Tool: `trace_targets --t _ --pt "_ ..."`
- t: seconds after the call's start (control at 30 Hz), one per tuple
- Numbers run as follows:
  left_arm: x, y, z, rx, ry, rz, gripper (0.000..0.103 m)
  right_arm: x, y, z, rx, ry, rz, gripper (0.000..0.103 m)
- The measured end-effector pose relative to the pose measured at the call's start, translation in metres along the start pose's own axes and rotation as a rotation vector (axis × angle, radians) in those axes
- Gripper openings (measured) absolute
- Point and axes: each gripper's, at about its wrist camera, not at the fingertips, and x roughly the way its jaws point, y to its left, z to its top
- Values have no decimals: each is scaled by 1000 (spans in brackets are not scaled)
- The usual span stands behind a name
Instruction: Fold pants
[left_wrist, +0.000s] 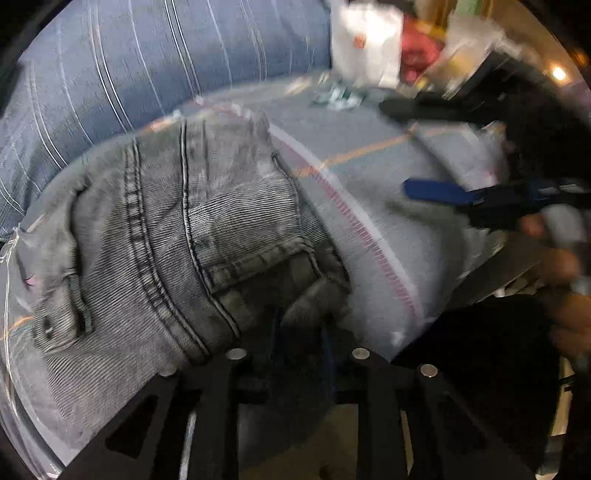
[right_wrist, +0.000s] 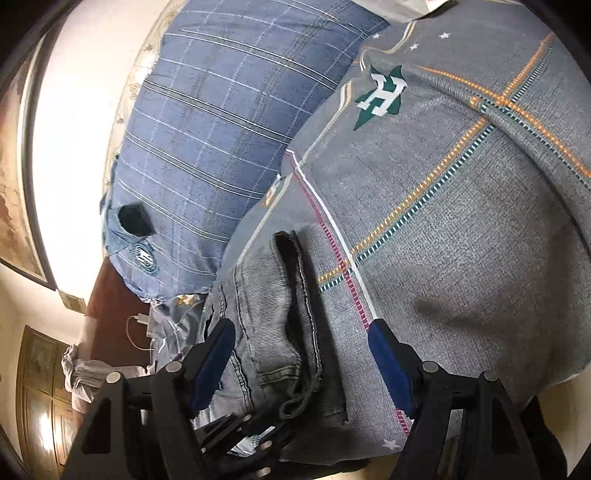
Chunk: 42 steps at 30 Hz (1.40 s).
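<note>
Grey denim, the pants (right_wrist: 269, 332) lie in a folded bundle on the bed (right_wrist: 461, 240), near the edge closest to the person and just short of the blue striped pillow (right_wrist: 207, 140) at the head end. Their long axis runs from that near edge toward the pillow, seams and waistband lying along the same line.

The right claw (right_wrist: 303, 365) stands wide, empty, one blue finger on each side of the bundle's near end, so the pants lie straight ahead of it and between its jaws. Whether the pads touch the cloth I cannot tell; they look just clear of it.

The left claw (left_wrist: 299, 325) sits low at the bundle's near end. Its fingers are narrow and mostly hidden under the denim (left_wrist: 177, 236); the picture is blurred, so whether cloth is pinched between them I cannot tell. From the left view the right claw (left_wrist: 417, 147) shows off to the side over bare blanket.

Both claws are at the same near end, the left closer in. Any further fold would, I judge, carry that end along the long axis toward the pillow.
</note>
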Motion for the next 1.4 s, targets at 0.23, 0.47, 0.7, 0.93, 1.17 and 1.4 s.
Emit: trace_targets --t 0.23,0.47,0.7,0.93,1.17,1.4 --pt "-115 48 -50 -129 -263 66 69 12 67 -2 -132 21 129 80" --pt "-143 121 -96 -454 -244 192 69 129 97 -45 -234 361 19 86" --pt "-154 147 -119 -558 -234 246 69 113 108 -40 -266 292 -47 83" --pt "-154 144 -120 -549 -225 253 69 119 130 -39 -364 270 -7 102" --pt "-140 146 -123 -544 -200 252 69 119 121 -37 -338 290 -88 102" --pt "-111 159 -100 -522 -189 208 69 114 184 -3 -461 237 -6 102"
